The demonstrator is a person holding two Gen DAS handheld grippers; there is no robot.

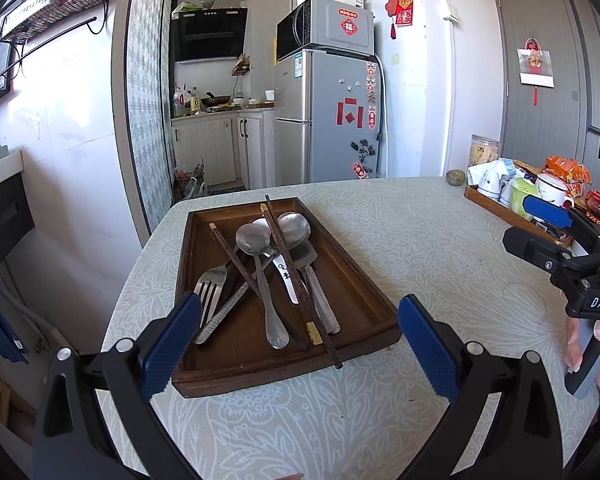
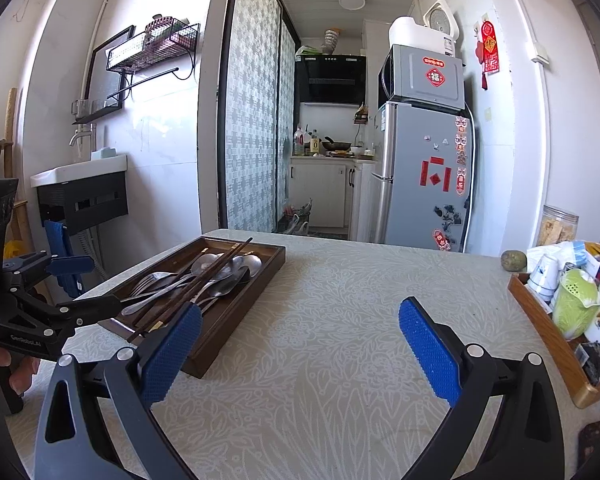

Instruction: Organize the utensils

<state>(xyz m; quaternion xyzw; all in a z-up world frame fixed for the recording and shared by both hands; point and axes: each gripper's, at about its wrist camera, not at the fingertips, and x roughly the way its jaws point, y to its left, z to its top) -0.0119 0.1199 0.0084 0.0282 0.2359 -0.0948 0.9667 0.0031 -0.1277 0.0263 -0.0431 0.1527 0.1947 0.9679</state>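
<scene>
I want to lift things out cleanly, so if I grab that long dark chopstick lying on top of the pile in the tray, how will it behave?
The chopstick is probably stiff and light: it looks like thin wood. It lies across the spoons with its near end over the tray rim, so it may pivot or roll when nudged. Its narrow shaft might slip between the open left gripper fingers.

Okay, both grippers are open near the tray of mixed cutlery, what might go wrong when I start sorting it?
1. The utensils lie crossed in the wooden tray; lifting a spoon could drag its neighbours.
2. One chopstick sticks out past the tray's near rim and might get knocked onto the table.
3. The left gripper hangs over that rim and may bump it.
</scene>
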